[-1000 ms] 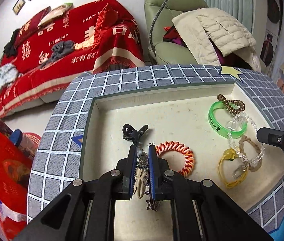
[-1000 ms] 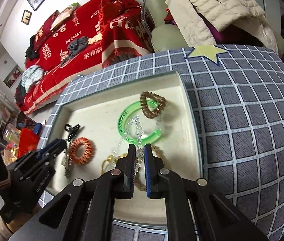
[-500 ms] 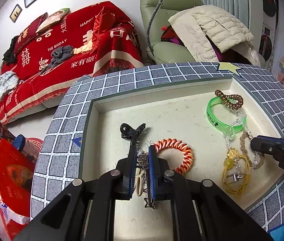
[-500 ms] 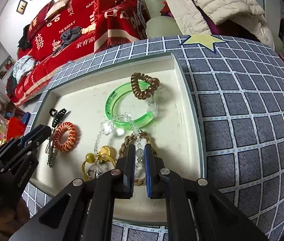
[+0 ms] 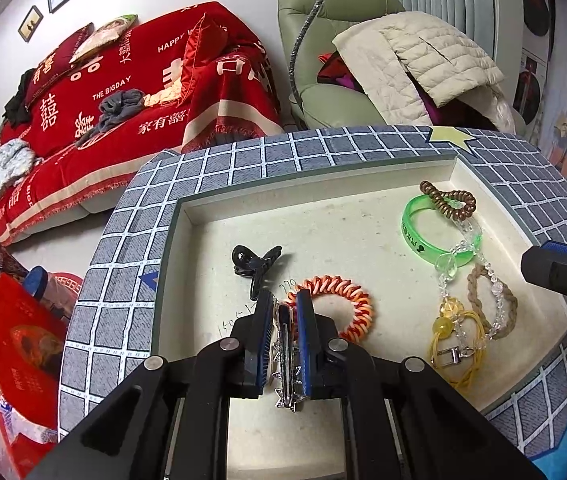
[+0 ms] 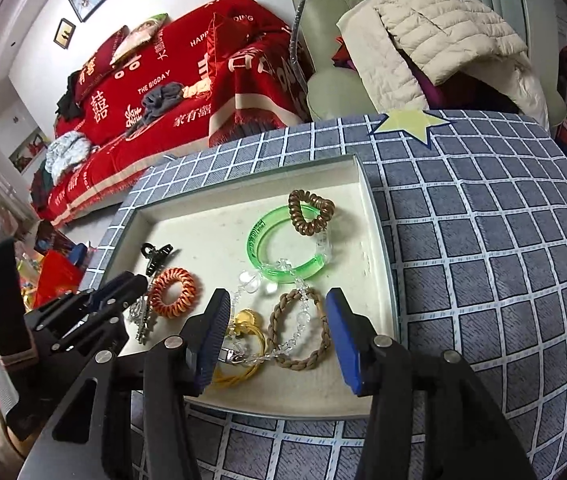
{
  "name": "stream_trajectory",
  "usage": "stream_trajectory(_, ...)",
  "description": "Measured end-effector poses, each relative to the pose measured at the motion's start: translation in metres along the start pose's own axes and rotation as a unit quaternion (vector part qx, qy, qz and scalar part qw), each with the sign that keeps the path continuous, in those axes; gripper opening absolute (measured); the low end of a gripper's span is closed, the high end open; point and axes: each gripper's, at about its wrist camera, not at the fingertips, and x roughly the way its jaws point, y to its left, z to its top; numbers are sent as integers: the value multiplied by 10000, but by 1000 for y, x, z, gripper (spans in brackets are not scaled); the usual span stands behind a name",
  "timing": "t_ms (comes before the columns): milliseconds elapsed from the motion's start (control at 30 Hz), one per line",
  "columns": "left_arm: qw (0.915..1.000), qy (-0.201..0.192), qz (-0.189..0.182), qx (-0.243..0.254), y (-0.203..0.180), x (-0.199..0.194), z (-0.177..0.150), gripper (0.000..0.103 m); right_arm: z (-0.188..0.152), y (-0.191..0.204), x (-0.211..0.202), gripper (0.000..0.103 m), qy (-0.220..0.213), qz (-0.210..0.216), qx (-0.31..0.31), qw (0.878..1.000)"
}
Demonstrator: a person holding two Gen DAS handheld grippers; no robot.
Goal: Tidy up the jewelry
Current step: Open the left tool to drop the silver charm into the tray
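Observation:
A cream tray [image 5: 363,178] on a checked cloth holds the jewelry. My left gripper [image 5: 285,308] is shut on a spiky silver hair clip [image 5: 285,360], held just above the tray floor beside an orange spiral hair tie [image 5: 359,312]. My right gripper [image 6: 277,294] hovers over the tray's near right part, its jaws opening. The clear bead bracelet [image 6: 283,268] lies beneath them, untouched by the pads [image 6: 215,320]. It drapes over a green bangle [image 6: 259,240], a tan braided tie [image 6: 323,344] and yellow ties [image 6: 243,372].
A black claw clip [image 5: 253,260] lies left of centre in the tray, and a brown spiral tie [image 6: 309,212] rests on the bangle's far side. The tray's rim [image 6: 379,240] stands raised. Checked cloth [image 6: 503,260] stretches to the right; a sofa and armchair are behind.
My right gripper's jaws have parted from the clear bead bracelet, which now lies in the tray, and the gripper has drawn back and up. The left gripper still grips the silver clip.

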Motion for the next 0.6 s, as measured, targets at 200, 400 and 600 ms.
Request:
stream_trajectory(200,10000,-77,64,2,2,-6,2,33,-1,0,-4,54,-19,5,3,10000)
stream_trajectory(400,9998,-78,102,-123,8,-9,3,48,-2,0,-6,54,-3,7,6,10000)
stream_trajectory(600,9990,-329,242,-170,9,-21,6,103,-4,-3,-6,54,-16,-48,32,10000)
